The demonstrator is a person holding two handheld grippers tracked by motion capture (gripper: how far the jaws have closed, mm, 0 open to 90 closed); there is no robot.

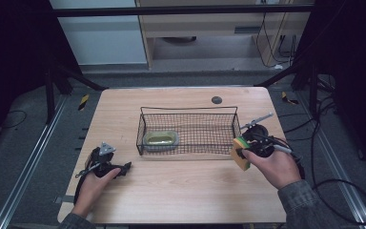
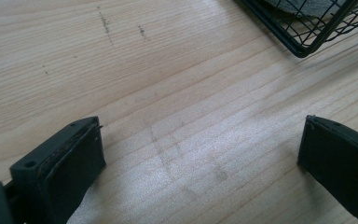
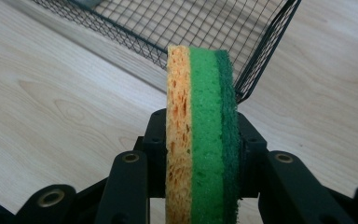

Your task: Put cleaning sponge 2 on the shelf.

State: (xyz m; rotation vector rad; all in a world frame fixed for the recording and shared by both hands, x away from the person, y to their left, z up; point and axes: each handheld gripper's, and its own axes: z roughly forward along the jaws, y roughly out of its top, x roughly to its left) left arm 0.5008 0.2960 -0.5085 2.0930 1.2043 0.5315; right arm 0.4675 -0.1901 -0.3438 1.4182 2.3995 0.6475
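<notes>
My right gripper [image 1: 242, 153] is shut on a yellow and green sponge [image 3: 200, 130], held on edge just off the right front corner of the black wire basket [image 1: 188, 114]. The sponge [image 1: 240, 152] stands above the table beside the basket's right end. A second sponge [image 1: 161, 139] with a dark green top lies inside the basket at its left end. My left gripper [image 1: 124, 167] rests low at the table's front left, jaws wide apart over bare wood [image 2: 196, 140], nothing between them. The basket's corner [image 2: 303, 49] shows at the upper right of the left gripper view.
The wooden table [image 1: 186, 191] has a round dark grommet [image 1: 216, 99] near its back edge. Cables [image 1: 333, 191] trail off the right side onto the floor. Dark frame posts stand at both back corners.
</notes>
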